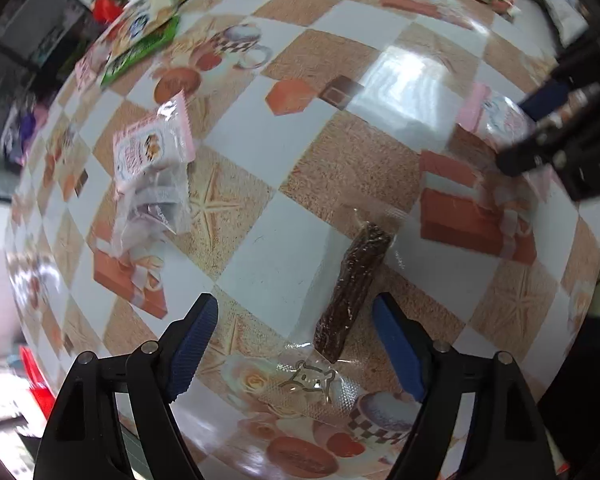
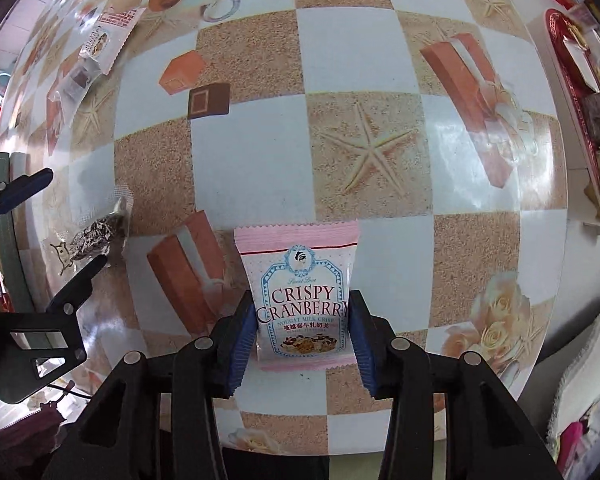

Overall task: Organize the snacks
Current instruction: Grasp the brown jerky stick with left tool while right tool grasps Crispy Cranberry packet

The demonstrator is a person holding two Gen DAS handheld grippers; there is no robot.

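My right gripper [image 2: 302, 312] is shut on a pink and white Crispy Cranberry packet [image 2: 302, 300], its blue pads pressing both sides; the packet rests on the patterned table [image 2: 380, 40]. The same packet [image 1: 496, 120] and right gripper [image 1: 540, 140] show at the right of the left wrist view. My left gripper [image 1: 296, 320] is open, its jaws on either side of a dark brown bar in clear wrap [image 1: 354, 288] lying on the table [image 1: 260, 140]. That bar also shows in the right wrist view [image 2: 96, 236], with the left gripper [image 2: 64, 220] around it.
A second pink packet with clear-wrapped snacks [image 1: 152, 168] lies on the left; it also shows in the right wrist view [image 2: 96, 48]. More snack packs [image 1: 148, 36] sit far left. A red tray [image 2: 572, 92] holding snacks stands at the right table edge.
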